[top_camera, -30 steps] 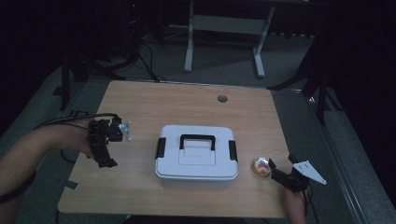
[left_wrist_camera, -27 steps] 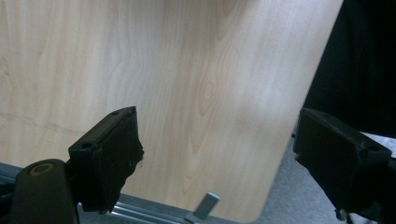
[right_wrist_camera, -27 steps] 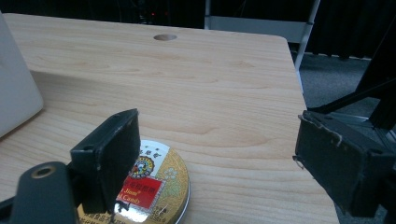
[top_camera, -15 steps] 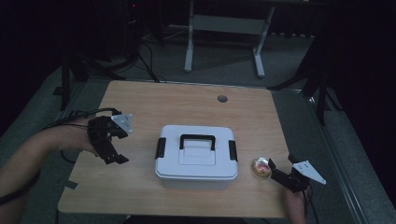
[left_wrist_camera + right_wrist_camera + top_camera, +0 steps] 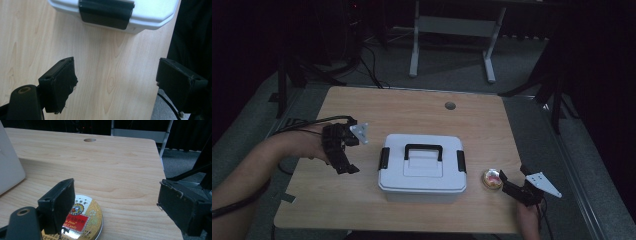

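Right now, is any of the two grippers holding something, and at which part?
Nothing is held. The left gripper is open over bare table, facing the white box's latch. The right gripper is open, its left finger above the candy tin, not clamping it.

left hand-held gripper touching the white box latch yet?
Apart. The left gripper view shows bare wood between the open left hand-held gripper and the black latch on the white box; the high view shows the same gap.

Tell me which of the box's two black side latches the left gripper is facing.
The latch on the box's left end, nearest the left gripper; the left gripper view frames it. The other latch sits toward the candy tin.
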`<state>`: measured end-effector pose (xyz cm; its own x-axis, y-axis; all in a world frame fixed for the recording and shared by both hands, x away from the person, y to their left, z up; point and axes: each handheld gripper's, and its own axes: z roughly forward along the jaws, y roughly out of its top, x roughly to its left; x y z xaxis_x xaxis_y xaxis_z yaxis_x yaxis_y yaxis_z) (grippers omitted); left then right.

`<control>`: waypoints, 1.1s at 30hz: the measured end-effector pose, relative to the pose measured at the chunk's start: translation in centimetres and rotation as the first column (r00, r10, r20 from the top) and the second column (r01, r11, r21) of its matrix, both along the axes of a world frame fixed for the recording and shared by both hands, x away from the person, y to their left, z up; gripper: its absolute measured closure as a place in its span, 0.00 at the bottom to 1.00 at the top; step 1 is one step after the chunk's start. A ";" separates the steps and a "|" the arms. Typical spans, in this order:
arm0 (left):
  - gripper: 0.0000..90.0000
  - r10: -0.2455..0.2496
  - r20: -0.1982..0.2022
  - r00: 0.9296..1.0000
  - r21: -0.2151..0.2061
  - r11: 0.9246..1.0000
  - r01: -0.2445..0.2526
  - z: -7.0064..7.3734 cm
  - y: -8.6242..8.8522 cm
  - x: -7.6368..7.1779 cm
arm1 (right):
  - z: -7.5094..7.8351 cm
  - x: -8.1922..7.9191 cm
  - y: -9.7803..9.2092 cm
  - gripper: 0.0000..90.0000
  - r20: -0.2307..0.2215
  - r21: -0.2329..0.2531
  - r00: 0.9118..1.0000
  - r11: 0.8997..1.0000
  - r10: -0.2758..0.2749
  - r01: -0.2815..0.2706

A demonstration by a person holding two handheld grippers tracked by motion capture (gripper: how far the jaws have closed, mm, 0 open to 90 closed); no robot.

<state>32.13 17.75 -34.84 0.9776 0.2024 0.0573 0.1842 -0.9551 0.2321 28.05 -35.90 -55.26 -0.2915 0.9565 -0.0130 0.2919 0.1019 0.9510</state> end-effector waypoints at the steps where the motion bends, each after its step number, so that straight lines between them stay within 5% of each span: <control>1: 0.17 -0.005 -0.002 1.000 0.011 1.000 0.005 -0.1 -0.3 0.1 | 0.0 0.0 0.0 0.15 0.000 0.000 1.000 1.000 0.000 0.000; 23: 0.19 -0.133 -0.021 0.991 0.025 0.991 0.134 -0.9 -7.8 2.5 | 0.0 -0.1 -0.1 0.15 0.002 0.018 1.000 1.000 0.007 -0.007; 33: 0.19 -0.150 -0.034 0.988 0.042 0.988 0.151 -1.0 -10.0 3.6 | 0.0 -0.1 -0.2 0.15 0.001 0.025 1.000 1.000 0.008 -0.008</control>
<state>35.72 7.76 -35.88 0.9982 0.0508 0.0327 0.0439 -0.9817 0.1855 27.90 -36.08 -55.27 -0.2994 0.9541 0.0108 0.2902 0.0803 0.9536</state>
